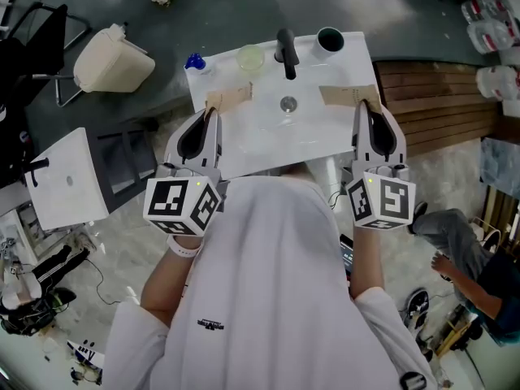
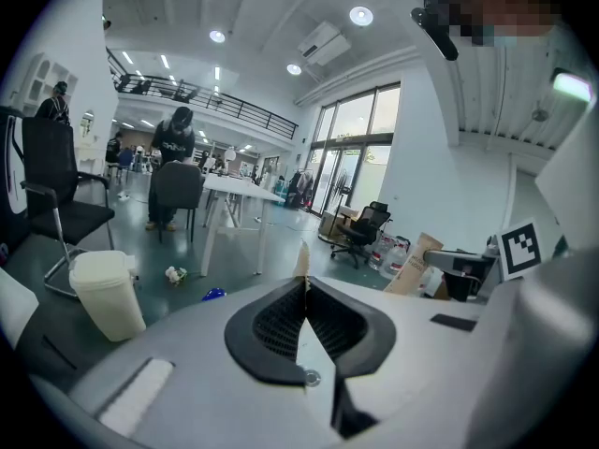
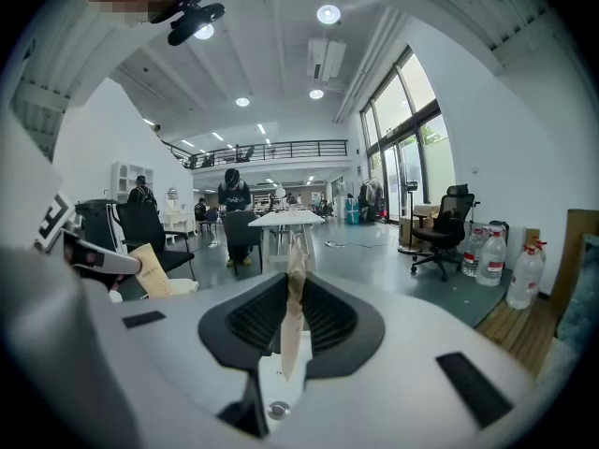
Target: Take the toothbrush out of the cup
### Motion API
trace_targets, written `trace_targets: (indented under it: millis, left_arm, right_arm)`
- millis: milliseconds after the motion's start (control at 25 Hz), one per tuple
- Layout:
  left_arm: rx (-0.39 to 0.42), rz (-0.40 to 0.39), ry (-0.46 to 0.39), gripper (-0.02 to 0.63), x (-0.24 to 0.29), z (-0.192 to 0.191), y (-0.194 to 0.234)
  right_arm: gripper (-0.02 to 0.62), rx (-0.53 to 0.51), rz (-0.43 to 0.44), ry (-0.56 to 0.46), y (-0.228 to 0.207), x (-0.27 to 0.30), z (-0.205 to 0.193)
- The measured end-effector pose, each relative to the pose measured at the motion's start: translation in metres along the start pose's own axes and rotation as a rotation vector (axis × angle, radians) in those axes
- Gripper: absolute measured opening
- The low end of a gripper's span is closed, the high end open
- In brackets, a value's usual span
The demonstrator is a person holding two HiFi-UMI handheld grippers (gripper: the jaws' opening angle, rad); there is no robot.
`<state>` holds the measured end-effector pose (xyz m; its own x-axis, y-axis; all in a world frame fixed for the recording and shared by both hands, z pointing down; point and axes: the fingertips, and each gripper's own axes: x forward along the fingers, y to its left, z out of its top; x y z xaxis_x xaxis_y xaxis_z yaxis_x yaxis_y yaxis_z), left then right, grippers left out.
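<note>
Left gripper (image 1: 213,110) and right gripper (image 1: 363,104) are each pinched shut on a thin tan strip (image 3: 292,297), at 9 and 3 o'clock of the drain (image 1: 288,104); the cup (image 1: 331,39) is seen at 1 o'clock, the toothbrush is not discernible, so its whereabouts should be confirmed before reaching.

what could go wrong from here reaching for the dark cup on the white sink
Left gripper and right gripper are each shut on a tan paper strip, so neither is free to grasp. The dark round cup stands at the far rim of the white sink; a nudge could tip it off. No toothbrush shows.
</note>
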<state>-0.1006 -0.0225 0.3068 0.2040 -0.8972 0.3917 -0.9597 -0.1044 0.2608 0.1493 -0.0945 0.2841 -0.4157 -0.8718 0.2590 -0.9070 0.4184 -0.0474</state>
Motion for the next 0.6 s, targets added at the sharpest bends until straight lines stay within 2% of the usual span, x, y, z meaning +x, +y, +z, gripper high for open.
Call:
trace_targets:
  millis: [600]
  left_arm:
    - [0.003, 0.003, 0.01, 0.006, 0.0069, 0.0, -0.0011]
  right_arm:
    - [0.044, -0.008, 0.007, 0.01, -0.0078, 0.0039, 0.0001]
